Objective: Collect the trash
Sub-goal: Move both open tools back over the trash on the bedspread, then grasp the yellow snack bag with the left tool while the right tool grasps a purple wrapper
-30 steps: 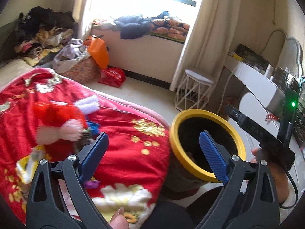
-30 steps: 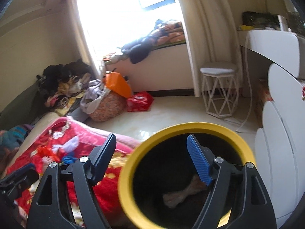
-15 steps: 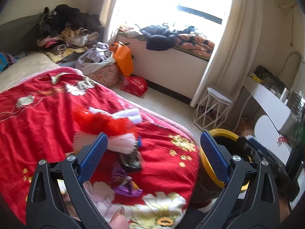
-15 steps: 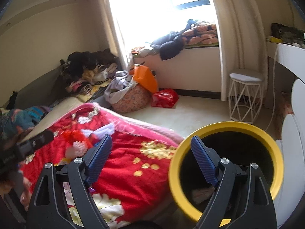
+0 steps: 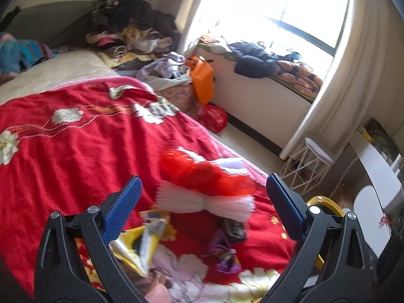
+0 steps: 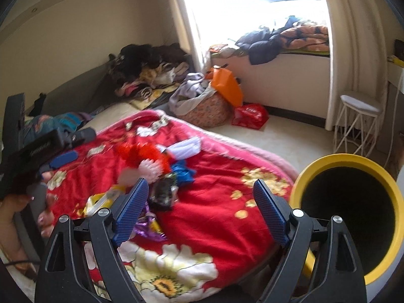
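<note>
Now both grippers — left gripper [image 5: 203, 205], right gripper [image 6: 199, 210] — gape over trash [image 6: 165, 193]

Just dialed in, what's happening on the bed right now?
A person holds a gripper in each hand over the red blanket. Both the left gripper and the right gripper are open and empty. Wrappers, among them a black wrapper and a purple wrapper, lie uncollected on the blanket. The yellow-rimmed bin stands beside the bed.
</note>
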Action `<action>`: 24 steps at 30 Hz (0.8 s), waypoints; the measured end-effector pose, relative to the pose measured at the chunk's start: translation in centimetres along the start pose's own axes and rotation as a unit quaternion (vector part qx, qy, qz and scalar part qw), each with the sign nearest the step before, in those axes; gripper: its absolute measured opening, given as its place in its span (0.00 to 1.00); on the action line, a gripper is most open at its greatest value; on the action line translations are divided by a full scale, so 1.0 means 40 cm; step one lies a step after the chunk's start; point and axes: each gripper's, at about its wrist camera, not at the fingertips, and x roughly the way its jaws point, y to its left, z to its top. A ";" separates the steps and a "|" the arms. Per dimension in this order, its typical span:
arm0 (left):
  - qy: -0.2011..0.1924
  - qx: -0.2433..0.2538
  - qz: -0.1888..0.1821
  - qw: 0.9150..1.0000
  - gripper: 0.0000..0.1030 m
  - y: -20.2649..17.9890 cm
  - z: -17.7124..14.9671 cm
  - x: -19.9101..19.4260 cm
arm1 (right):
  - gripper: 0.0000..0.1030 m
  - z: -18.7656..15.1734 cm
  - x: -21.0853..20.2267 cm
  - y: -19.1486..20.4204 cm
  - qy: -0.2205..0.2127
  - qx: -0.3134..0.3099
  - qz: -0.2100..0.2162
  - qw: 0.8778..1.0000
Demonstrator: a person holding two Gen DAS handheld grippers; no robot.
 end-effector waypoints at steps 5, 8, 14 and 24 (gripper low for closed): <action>0.008 -0.021 0.017 1.000 0.88 0.065 0.005 0.015 | 0.80 -0.025 0.055 0.054 0.032 -0.021 0.019 0.999; 0.018 -0.032 0.026 0.999 0.88 0.108 -0.001 0.031 | 0.80 -0.038 0.090 0.083 0.052 -0.034 0.034 0.997; 0.060 -0.046 0.029 0.997 0.79 0.178 -0.023 0.074 | 0.80 -0.061 0.154 0.121 0.095 -0.038 0.058 0.993; 0.143 -0.014 0.002 0.990 0.69 0.201 -0.100 0.092 | 0.73 -0.093 0.271 0.167 0.171 -0.034 0.067 0.982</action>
